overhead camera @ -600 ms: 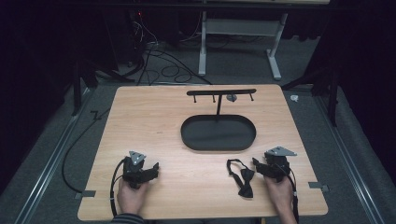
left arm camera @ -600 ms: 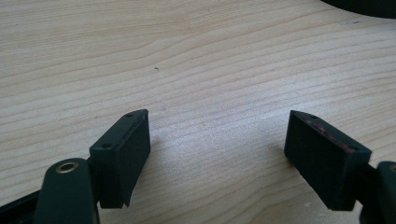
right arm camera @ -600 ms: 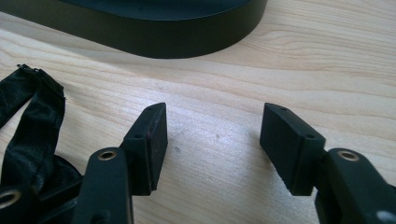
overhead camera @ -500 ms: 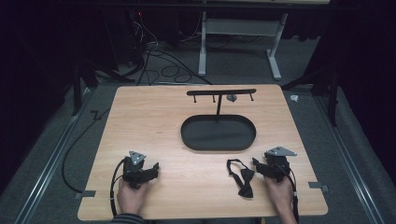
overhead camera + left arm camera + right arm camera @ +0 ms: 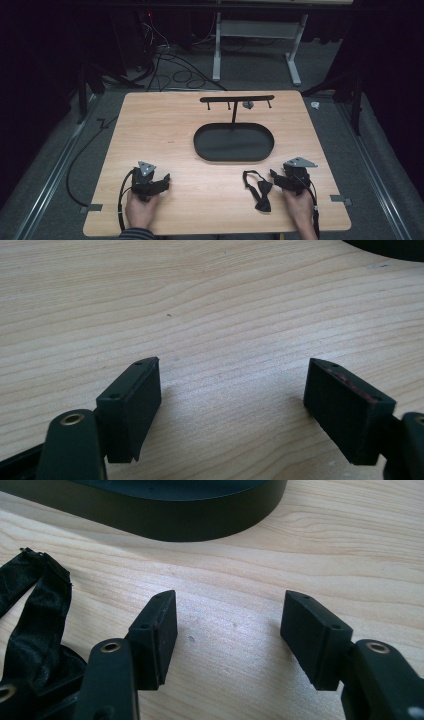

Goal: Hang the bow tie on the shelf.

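Observation:
A black bow tie [image 5: 260,192] with its strap lies on the wooden table [image 5: 165,130] near the front right. My right gripper [image 5: 275,176] rests just to its right, held in a hand, its jaws pointing toward the tie. In the right gripper view my right gripper [image 5: 231,597] stands open over bare wood, with the bow tie [image 5: 35,615] off to the left of the left jaw. My left gripper [image 5: 164,179] sits at the front left in the other hand. In the left gripper view my left gripper [image 5: 232,365] is open with only wood between the jaws.
A black oval tray [image 5: 234,142] lies mid-table, its wall [image 5: 175,522] just beyond my right jaws. Behind it stands a black T-shaped rack [image 5: 235,100] with a small grey thing [image 5: 247,105] hanging from it. Cables and a desk frame [image 5: 255,30] lie on the floor behind.

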A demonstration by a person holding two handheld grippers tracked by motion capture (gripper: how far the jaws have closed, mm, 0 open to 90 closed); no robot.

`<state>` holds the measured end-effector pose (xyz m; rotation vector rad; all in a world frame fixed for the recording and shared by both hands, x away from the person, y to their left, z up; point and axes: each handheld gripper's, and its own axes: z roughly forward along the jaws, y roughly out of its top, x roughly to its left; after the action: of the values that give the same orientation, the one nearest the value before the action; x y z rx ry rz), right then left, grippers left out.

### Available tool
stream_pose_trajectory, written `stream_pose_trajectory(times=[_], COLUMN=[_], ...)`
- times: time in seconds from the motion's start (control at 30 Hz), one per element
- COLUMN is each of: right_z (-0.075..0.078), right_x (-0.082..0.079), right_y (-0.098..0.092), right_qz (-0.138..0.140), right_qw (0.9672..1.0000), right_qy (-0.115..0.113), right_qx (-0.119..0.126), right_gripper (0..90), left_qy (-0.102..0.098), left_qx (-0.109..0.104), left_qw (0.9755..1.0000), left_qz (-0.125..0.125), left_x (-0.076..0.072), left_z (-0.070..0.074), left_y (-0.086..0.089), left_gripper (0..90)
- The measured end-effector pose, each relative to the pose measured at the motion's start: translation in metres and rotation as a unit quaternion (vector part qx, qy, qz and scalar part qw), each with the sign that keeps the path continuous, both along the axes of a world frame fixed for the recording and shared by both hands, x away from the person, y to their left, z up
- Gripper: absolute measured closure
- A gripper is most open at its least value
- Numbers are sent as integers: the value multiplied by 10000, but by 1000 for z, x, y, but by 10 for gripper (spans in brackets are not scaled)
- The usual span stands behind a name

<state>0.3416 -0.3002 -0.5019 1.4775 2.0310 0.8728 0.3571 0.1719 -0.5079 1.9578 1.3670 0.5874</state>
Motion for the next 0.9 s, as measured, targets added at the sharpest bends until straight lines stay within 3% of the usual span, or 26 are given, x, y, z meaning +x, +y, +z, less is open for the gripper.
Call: stream_pose_trajectory(times=[0.5,0.9], right_z=[0,2], right_x=[1,-2], right_y=[-2,-2], right_qz=[94,160], right_qw=[10000,9998], right_qy=[-2,2], right_qx=[-4,86], right_gripper=[414,505], left_qy=[12,1], left_qx=[13,2], left_qw=[10000,10000], left_qz=[-24,-29], left_x=[-1,-1], left_z=[0,0], left_y=[0,0], left_gripper=[238,238])
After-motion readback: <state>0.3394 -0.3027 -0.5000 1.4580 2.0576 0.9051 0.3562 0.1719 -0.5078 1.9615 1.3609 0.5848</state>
